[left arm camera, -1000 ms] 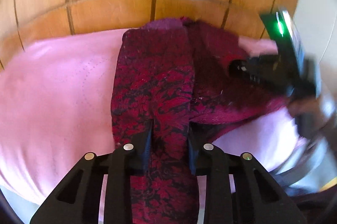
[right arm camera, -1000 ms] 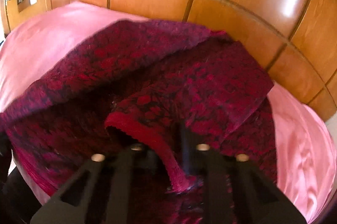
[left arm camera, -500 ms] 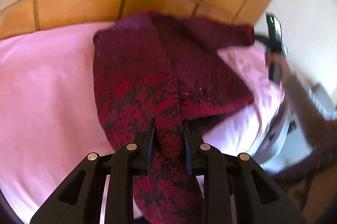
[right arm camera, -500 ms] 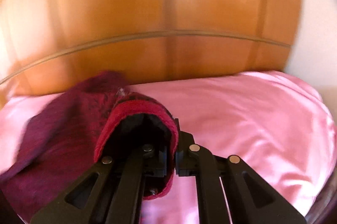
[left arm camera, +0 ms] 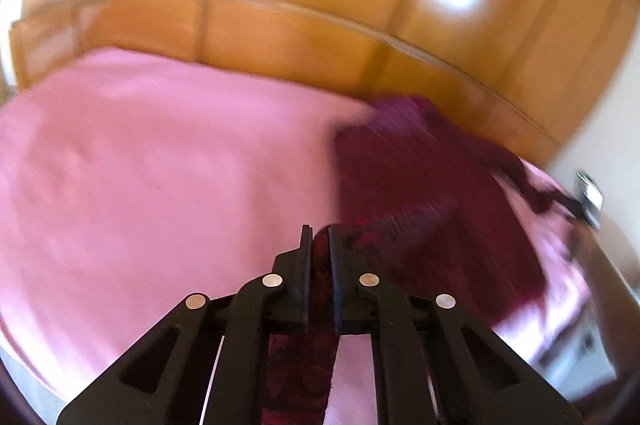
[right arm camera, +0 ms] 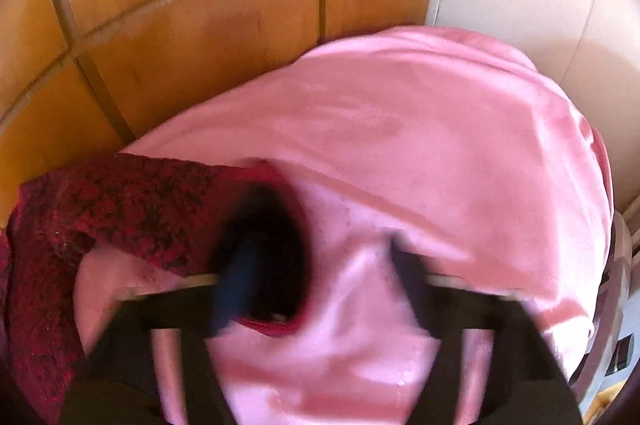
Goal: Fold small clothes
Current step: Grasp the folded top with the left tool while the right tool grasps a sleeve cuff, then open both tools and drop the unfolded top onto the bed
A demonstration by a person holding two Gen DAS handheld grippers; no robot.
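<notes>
Since the earlier frames the dark red and black floral knitted garment (left arm camera: 424, 193) has shifted from the middle of the left wrist view to its right side, and in the right wrist view the right black two-finger gripper (right arm camera: 320, 265), which was clamped on a red-edged cuff, now has its jaws spread wide, having just been opening. That red-edged cuff of the garment (right arm camera: 276, 241) lies slack around the gripper's left finger (right arm camera: 240, 277), a dark opening showing inside it, while the other finger stands clear over the pink satin bedspread (right arm camera: 420, 153); nothing is pinched between the two. The rest of the garment trails off to the left edge of that view, lying on the bedspread near the glossy orange-brown wooden headboard panel (right arm camera: 200, 25).

From the left wrist camera, the left black two-finger gripper (left arm camera: 319, 237) is narrowed tight on a strip of the same garment, which hangs down between the fingers and runs up and to the right across the bedspread (left arm camera: 160, 165). The far end of the cloth reaches toward the right edge of the bed, where the right gripper (left arm camera: 588, 197) shows small and blurred. The wooden headboard (left arm camera: 300, 25) fills the top of the view. Both pictures are smeared with motion blur
</notes>
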